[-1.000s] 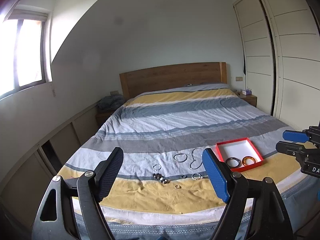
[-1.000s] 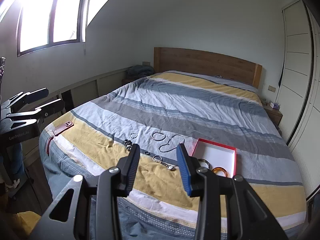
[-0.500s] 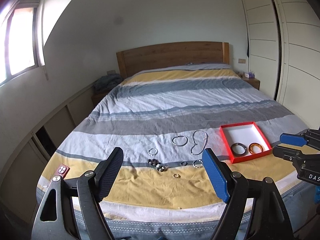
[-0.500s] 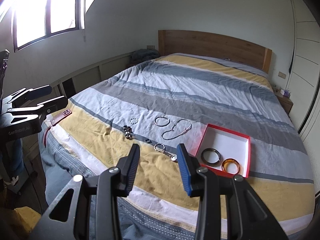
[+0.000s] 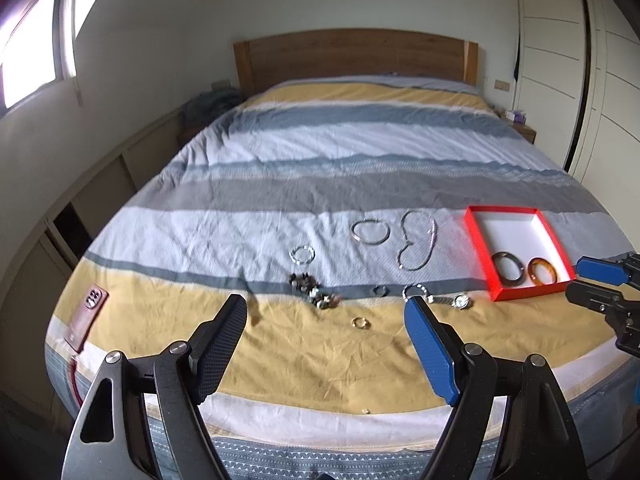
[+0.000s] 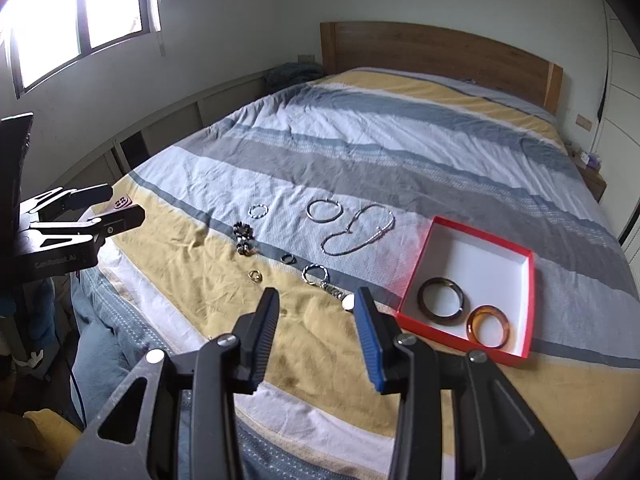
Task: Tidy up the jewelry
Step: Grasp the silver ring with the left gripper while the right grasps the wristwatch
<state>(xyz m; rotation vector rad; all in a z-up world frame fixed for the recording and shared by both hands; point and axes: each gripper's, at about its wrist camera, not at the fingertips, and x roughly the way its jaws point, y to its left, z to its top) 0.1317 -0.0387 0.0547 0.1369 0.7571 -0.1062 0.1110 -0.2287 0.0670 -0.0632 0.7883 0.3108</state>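
Jewelry lies on the striped bed: a silver bangle (image 5: 370,232), a chain necklace (image 5: 418,245), a small beaded ring (image 5: 301,255), a dark bead bracelet (image 5: 314,288), a gold ring (image 5: 361,322) and a watch (image 6: 338,294). A red box (image 6: 425,252) holds a dark bangle (image 6: 441,301) and an amber bangle (image 6: 488,326). My left gripper (image 5: 326,316) is open and empty above the bed's near edge. My right gripper (image 6: 316,304) is open and empty, just short of the watch.
A phone in a red case (image 5: 86,316) lies on the bed's left front corner. A wooden headboard (image 5: 356,54) stands at the far end, wardrobe doors (image 5: 600,92) at the right, low cabinets (image 5: 100,184) along the left wall.
Both grippers have moved forward and tilted down toward the jewelry on the bed. Both stay open and empty.
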